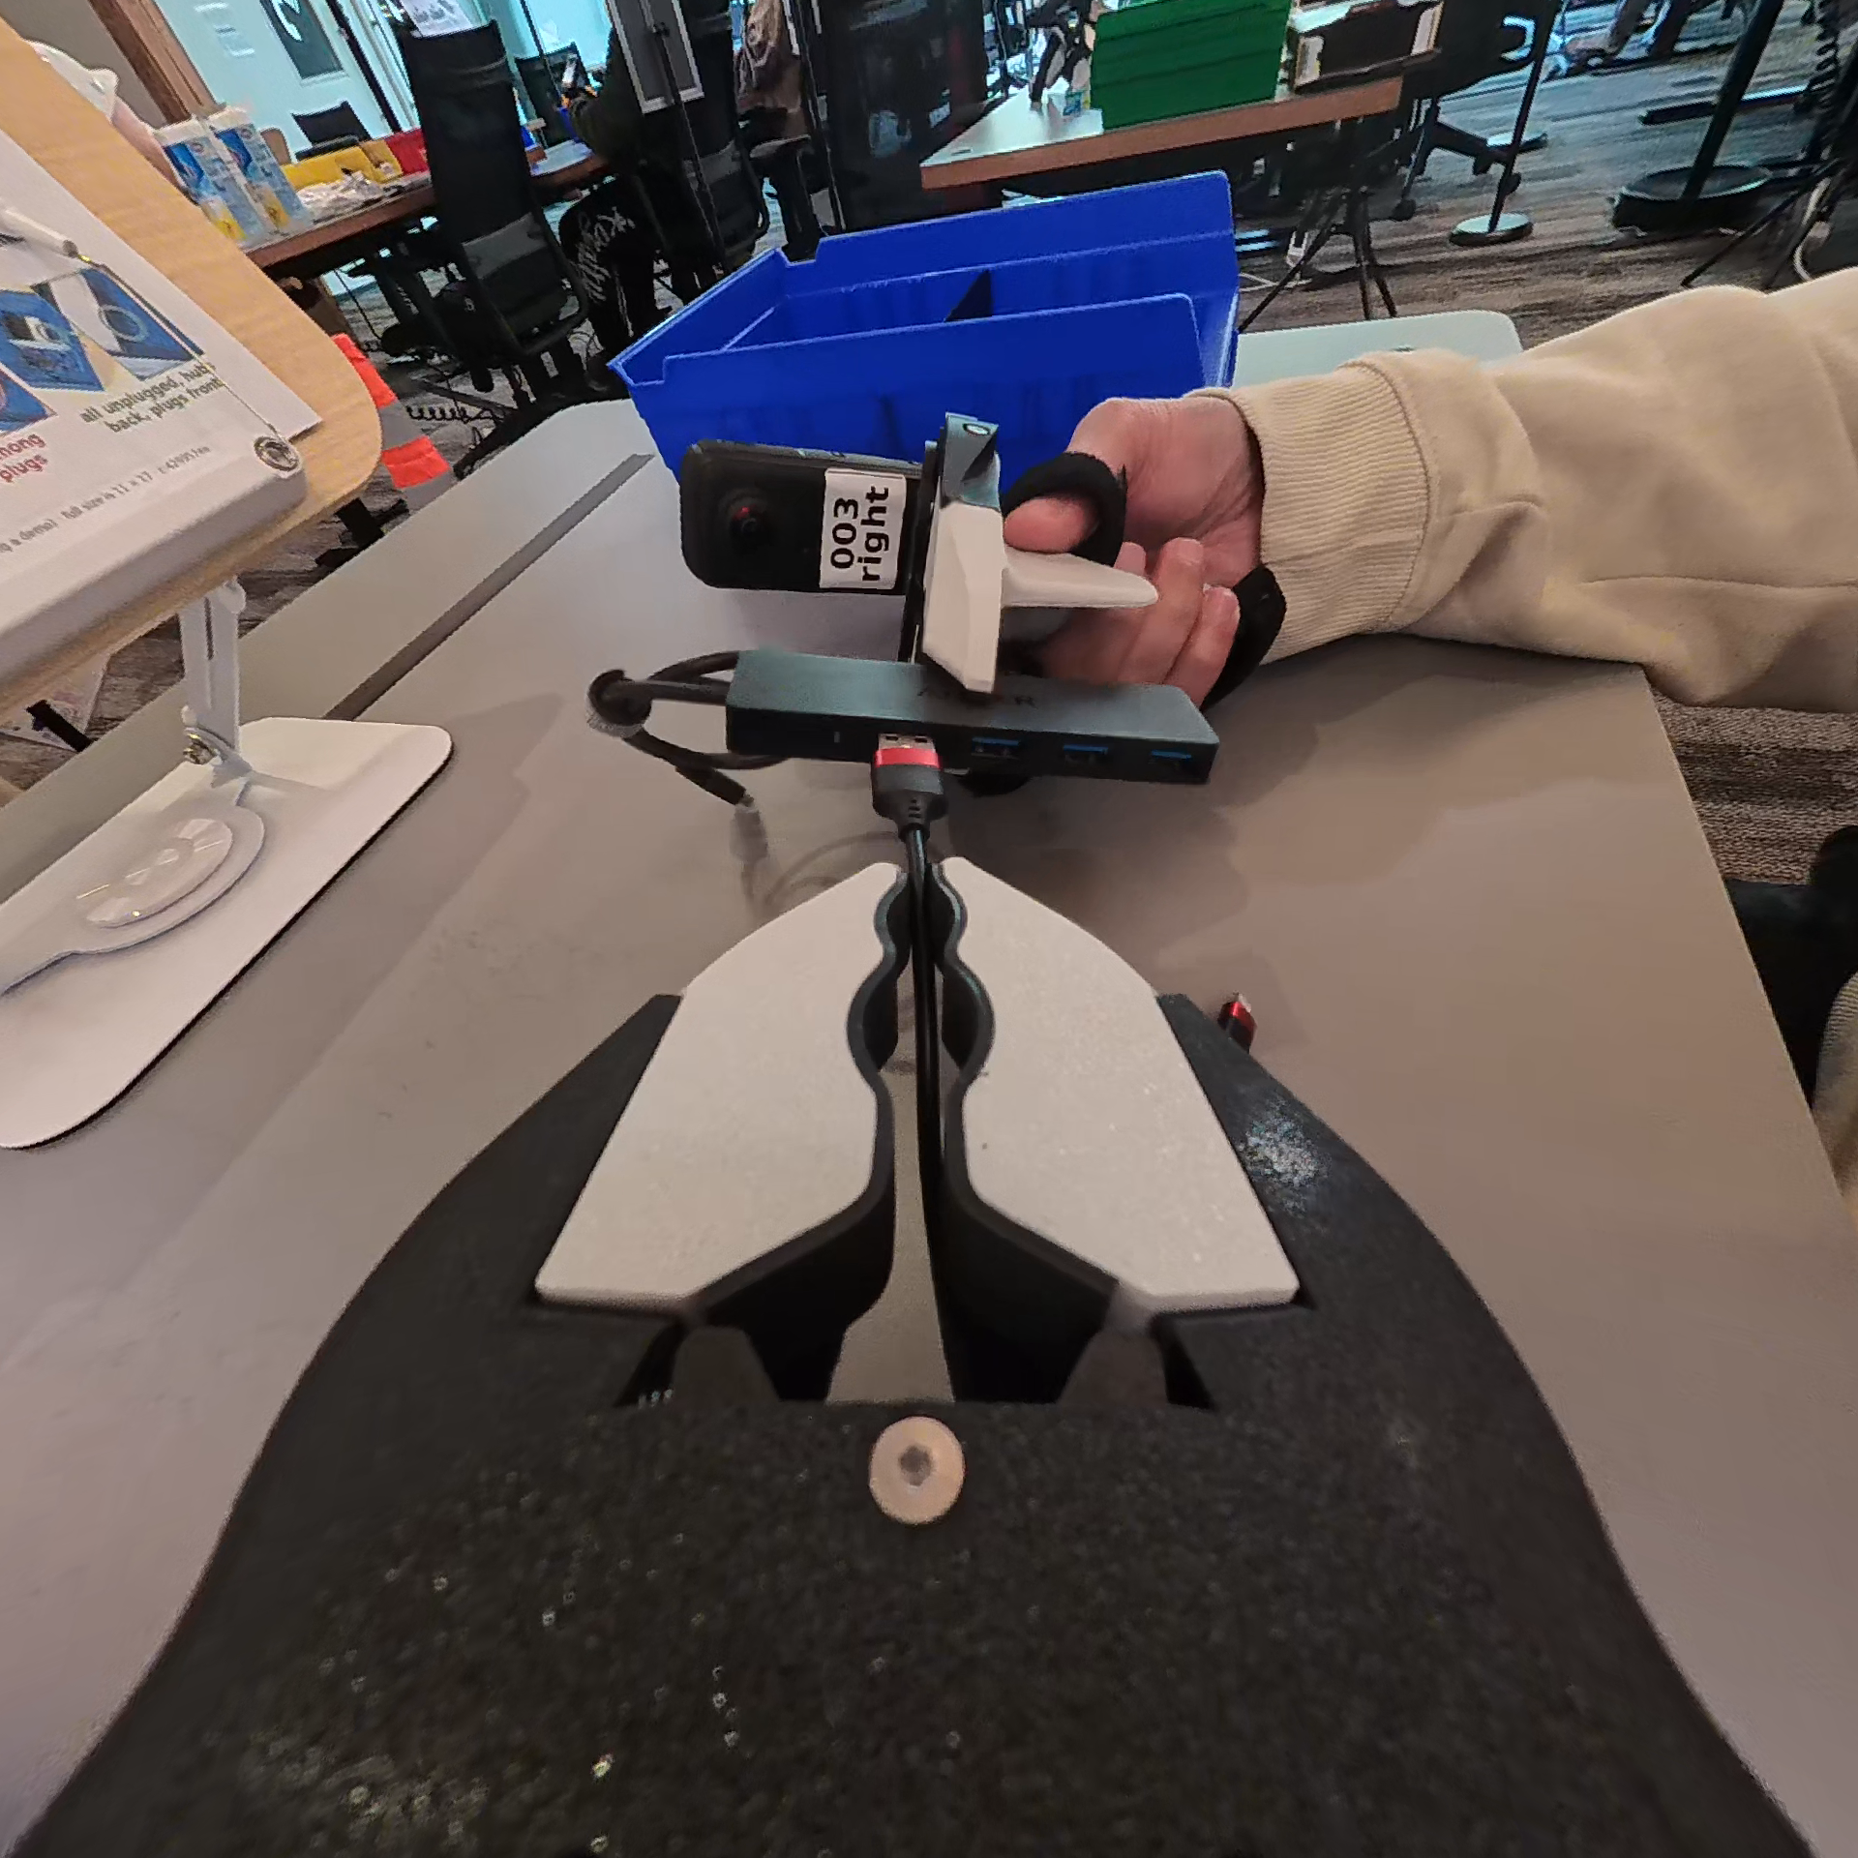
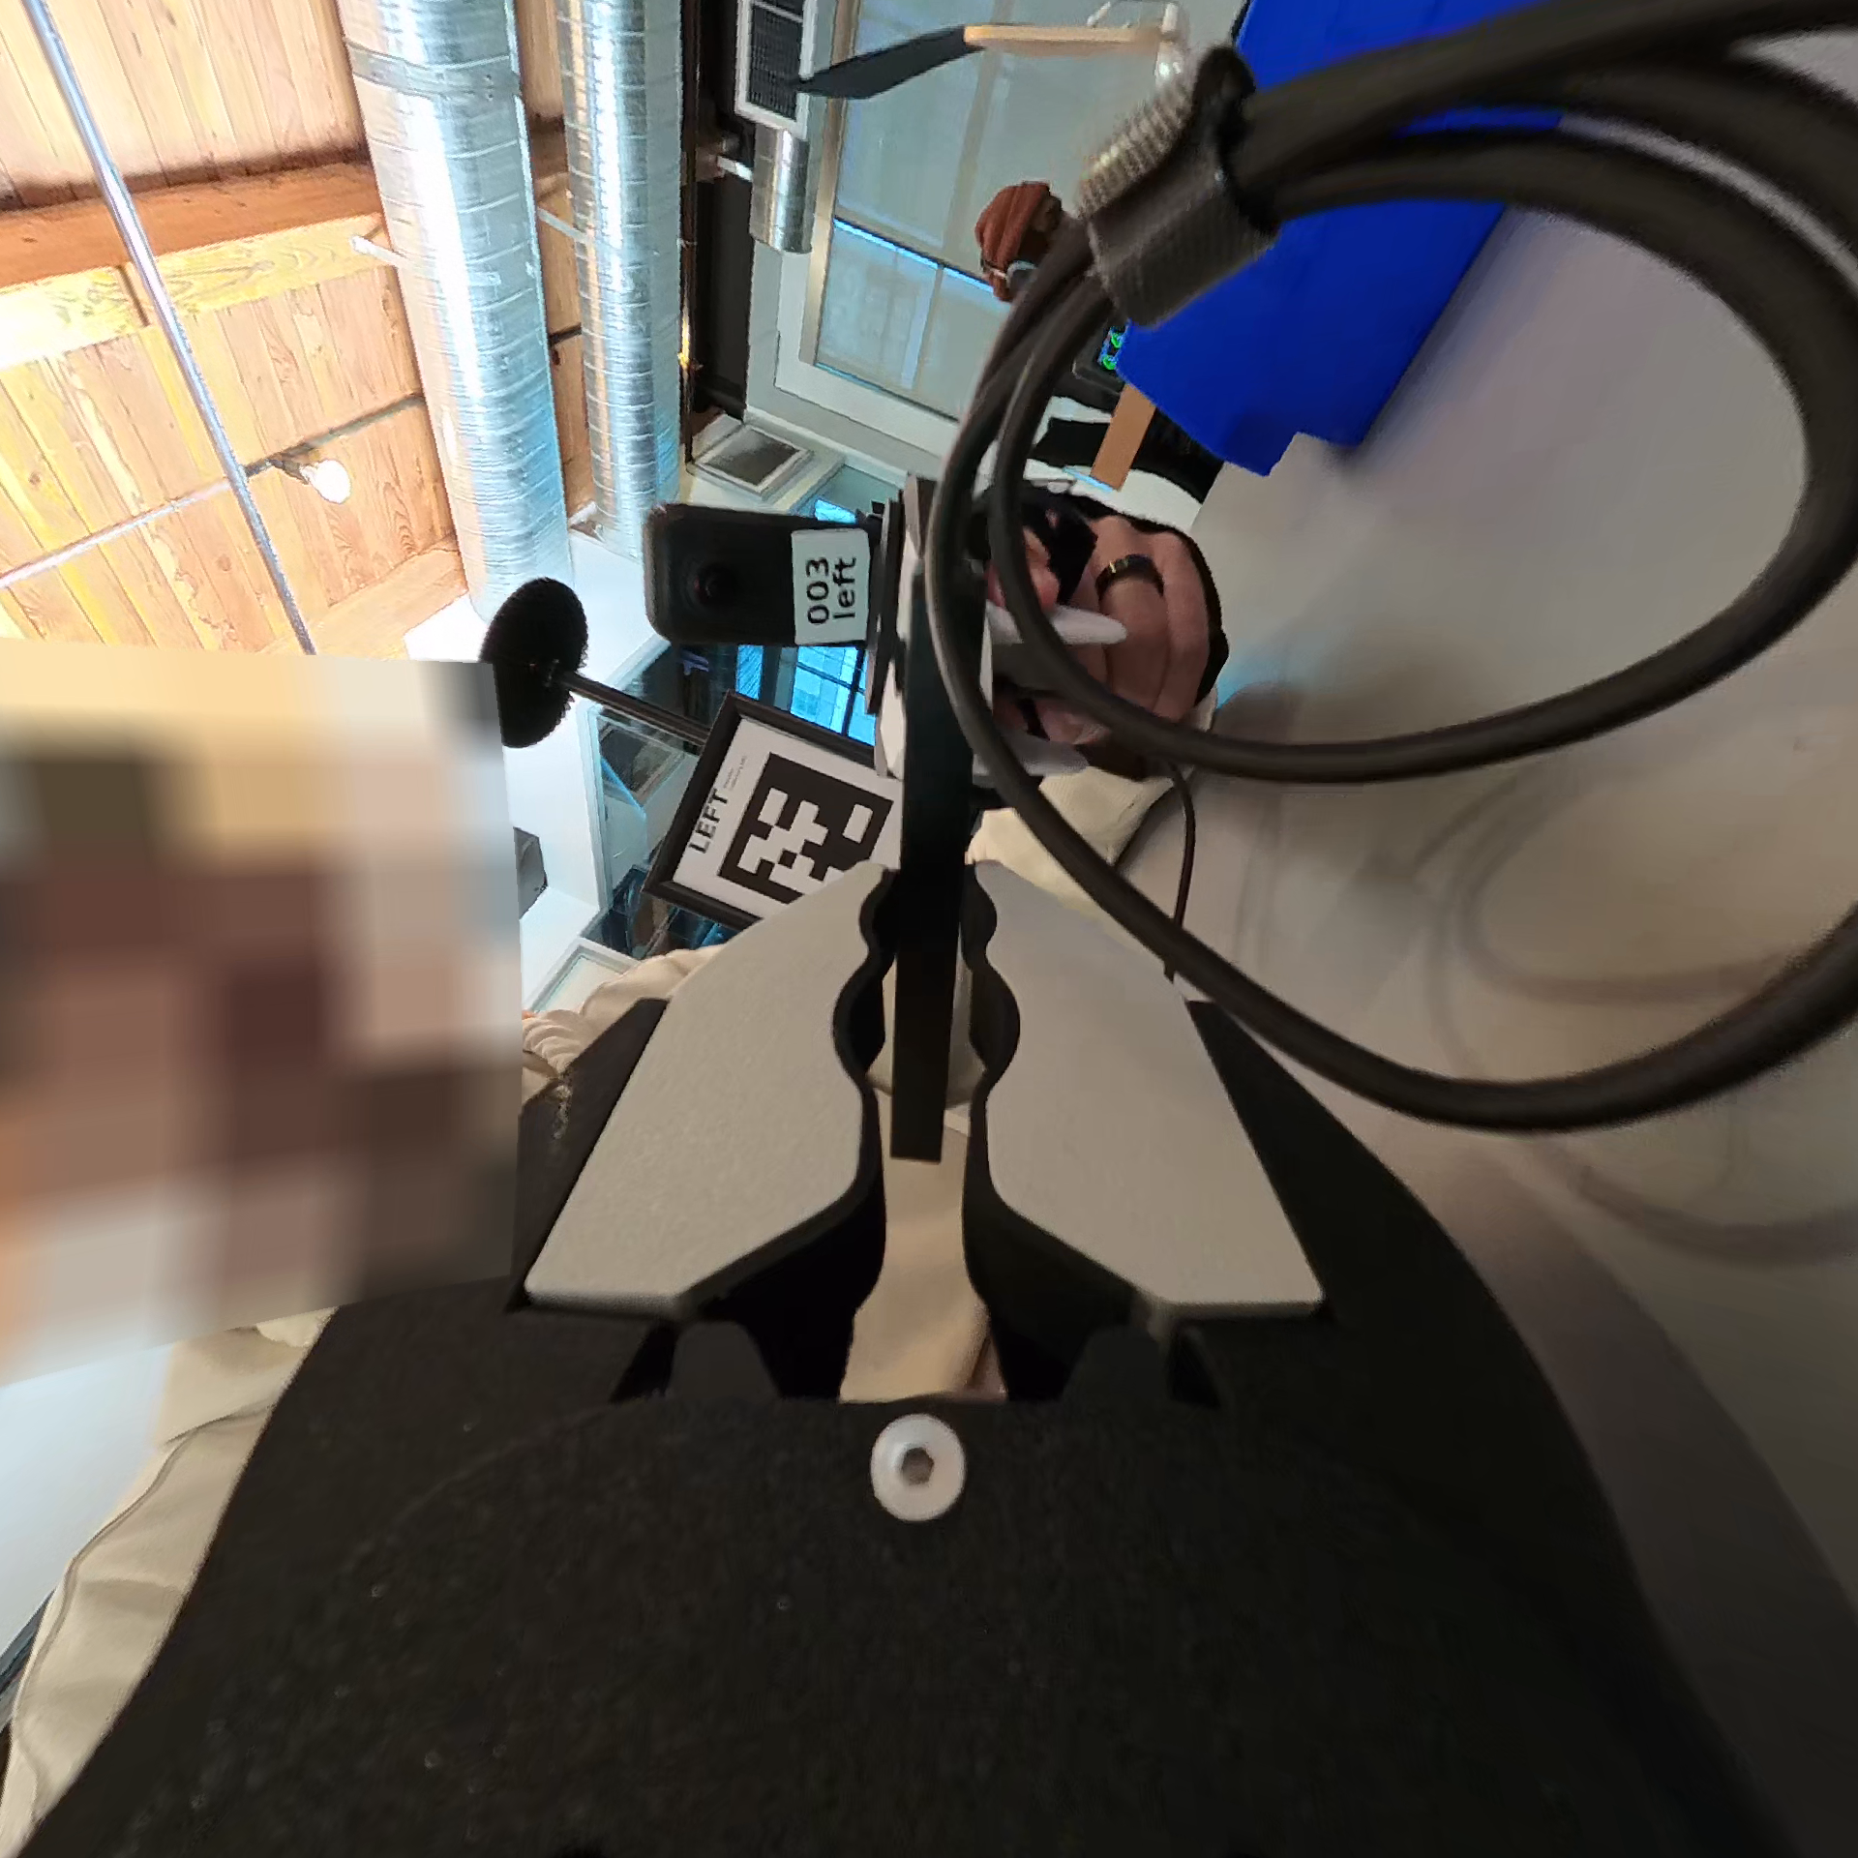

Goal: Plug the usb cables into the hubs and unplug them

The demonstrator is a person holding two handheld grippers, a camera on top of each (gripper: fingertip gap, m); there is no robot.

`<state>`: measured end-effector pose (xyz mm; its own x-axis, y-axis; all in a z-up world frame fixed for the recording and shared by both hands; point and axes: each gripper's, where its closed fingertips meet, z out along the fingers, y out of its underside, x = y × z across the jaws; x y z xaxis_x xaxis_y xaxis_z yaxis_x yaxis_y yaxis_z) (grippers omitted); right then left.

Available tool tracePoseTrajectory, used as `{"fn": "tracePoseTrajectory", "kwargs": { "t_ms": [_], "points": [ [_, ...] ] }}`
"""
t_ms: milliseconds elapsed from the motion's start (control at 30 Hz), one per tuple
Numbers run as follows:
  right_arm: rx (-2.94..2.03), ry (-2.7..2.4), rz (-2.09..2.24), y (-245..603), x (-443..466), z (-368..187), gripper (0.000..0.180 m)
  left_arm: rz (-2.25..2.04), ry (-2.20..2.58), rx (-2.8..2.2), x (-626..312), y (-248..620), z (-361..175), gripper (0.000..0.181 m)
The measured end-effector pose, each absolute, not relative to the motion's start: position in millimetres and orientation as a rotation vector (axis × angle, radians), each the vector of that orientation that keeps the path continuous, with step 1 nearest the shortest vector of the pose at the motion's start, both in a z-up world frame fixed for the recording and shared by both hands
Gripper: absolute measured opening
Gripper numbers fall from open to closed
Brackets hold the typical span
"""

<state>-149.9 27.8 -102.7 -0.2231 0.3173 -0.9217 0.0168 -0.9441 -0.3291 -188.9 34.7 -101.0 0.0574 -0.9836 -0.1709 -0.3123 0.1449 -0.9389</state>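
A black USB hub [image 1: 970, 719] lies across the grey table [image 1: 1408, 905], with three free blue ports to the right. My left gripper [image 1: 920, 885] is shut on the black cable [image 1: 923, 1005] just behind a red-and-black USB plug [image 1: 908, 779]. The plug's metal tip sits in the mouth of the hub's leftmost port, with some metal showing. My right gripper [image 1: 965, 669] grips the hub from behind. In the right wrist view it [image 2: 930, 885] is shut on the hub's thin edge [image 2: 923, 1005]. The hub's own cable [image 2: 1508, 764] loops close to the camera.
A blue bin [image 1: 935, 352] stands behind the hub. A white stand [image 1: 201, 804] holding a printed sheet is at the left. Another red plug [image 1: 1237, 1015] lies by my left gripper's right side. The table edge runs along the right. The left gripper [image 2: 905, 643] shows in the right wrist view.
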Motion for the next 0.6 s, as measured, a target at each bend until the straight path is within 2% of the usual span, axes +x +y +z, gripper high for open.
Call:
{"fn": "tracePoseTrajectory", "kwargs": {
  "t_ms": [600],
  "points": [
    [-1.758, -0.501, 2.122, 31.8, -148.7, -95.8, 0.011, -0.86, 1.387, -1.344, -187.8, 39.2, -94.9, 0.003]
  ]
}}
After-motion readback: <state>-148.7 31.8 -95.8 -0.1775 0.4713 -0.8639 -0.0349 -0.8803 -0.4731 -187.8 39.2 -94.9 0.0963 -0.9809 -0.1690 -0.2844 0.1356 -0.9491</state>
